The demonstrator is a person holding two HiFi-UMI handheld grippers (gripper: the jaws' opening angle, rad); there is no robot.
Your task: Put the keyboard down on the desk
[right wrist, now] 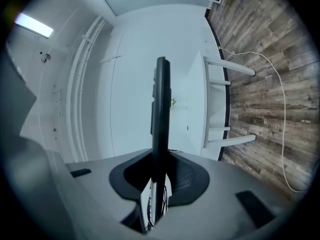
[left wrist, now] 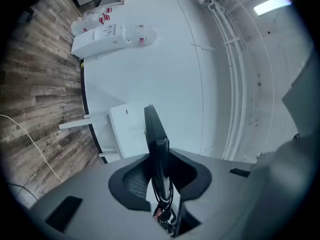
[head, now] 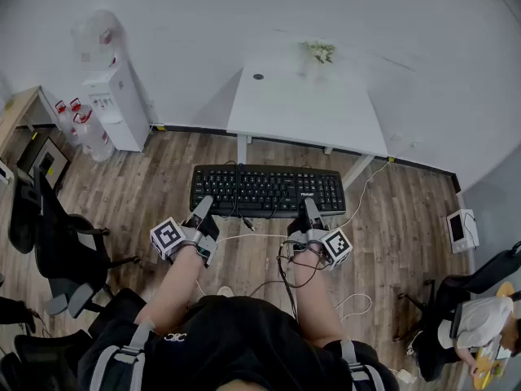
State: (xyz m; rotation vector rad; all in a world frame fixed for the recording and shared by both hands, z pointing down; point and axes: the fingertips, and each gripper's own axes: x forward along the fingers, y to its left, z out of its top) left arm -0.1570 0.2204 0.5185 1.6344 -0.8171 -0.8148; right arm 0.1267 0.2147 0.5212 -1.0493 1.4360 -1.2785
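Head view shows the black keyboard (head: 267,190) up in the air, above the wood floor (head: 122,186) and just in front of the white desk (head: 285,112). It is not on the desk yet. The left gripper (head: 205,208) pinches the near edge of the keyboard on one side, and the right gripper (head: 308,210) pinches the same edge on the other side. In each gripper view the thin keyboard stands between the jaws, which are closed tight on it. Both grippers hold only the near edge, so the far edge could tip down and the keyboard might slip out. If one gripper let go before the other, the keyboard could swing and fall to the floor. A black cable (head: 242,217) hangs down from the keyboard and could catch on the desk's edge. A small plant (head: 319,53) sits at the back of the desk and could be knocked over if the keyboard were pushed too far.
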